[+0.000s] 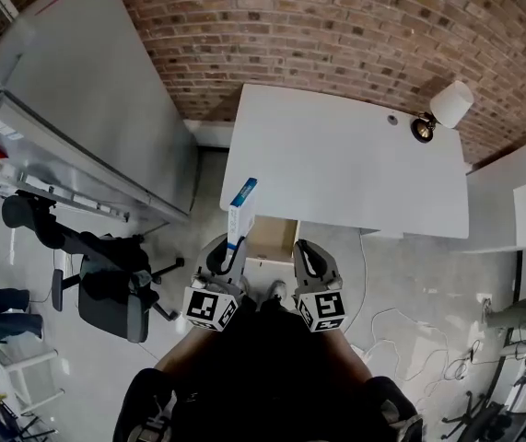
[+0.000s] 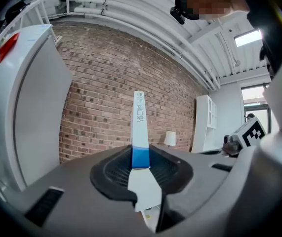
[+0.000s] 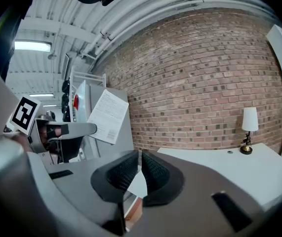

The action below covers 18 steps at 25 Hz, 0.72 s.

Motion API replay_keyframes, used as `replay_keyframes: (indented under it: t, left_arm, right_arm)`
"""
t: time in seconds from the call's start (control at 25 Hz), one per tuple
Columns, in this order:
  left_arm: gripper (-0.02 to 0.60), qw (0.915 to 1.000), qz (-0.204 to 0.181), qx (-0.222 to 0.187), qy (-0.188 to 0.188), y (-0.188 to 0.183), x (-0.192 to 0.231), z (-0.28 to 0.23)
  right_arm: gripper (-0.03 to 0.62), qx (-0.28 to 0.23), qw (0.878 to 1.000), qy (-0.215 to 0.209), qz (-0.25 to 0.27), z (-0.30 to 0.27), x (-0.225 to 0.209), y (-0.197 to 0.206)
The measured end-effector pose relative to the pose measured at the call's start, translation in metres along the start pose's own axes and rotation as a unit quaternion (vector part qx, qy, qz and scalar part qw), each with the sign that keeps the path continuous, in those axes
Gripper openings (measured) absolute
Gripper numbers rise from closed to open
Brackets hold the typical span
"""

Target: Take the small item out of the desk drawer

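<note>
**Operator:** Checking status from the nearest point outward: what is the left gripper (image 2: 141,165) doing?

**Observer:** It is gripping the small item, a slim white-and-blue box (image 2: 139,125), by its lower end. The box is standing upright between the pads and is touching nothing else.

**Operator:** And the right gripper (image 3: 139,174)?

**Observer:** It is carrying nothing. Its pads are sitting all but together, with no object between them.

**Operator:** Where is the drawer (image 1: 273,238)?

**Observer:** It is standing pulled out from under the near edge of the table (image 1: 355,168), just beyond both grippers in the head view. Its wooden interior is showing, and no contents are showing in the visible part.

**Operator:** And farther out?

**Observer:** The table top is lying bare apart from a lamp (image 1: 449,109) at its far right corner. A brick wall (image 1: 336,26) is standing behind it.

**Operator:** How is the task progressing?

**Observer:** I am judging the removal as done, since the box is out of the drawer and is being held in the air beside the opening. Setting the box down and closing the drawer are probably remaining, though the task is demanding neither.
</note>
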<state>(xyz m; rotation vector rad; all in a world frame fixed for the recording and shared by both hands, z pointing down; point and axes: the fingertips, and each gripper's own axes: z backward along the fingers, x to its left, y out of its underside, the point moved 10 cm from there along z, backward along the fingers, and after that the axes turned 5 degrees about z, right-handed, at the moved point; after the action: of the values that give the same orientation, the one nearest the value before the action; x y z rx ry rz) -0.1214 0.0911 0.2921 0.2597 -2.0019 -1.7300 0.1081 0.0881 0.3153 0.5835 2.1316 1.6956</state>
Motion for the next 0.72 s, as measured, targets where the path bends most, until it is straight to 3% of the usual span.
replay_keyframes:
  t: [0.72]
  left_arm:
    - [0.091, 0.9998, 0.006, 0.014, 0.015, 0.008, 0.017, 0.011]
  right_arm:
    - [0.038, -0.012, 1.000, 0.014, 0.012, -0.008, 0.020, -0.017]
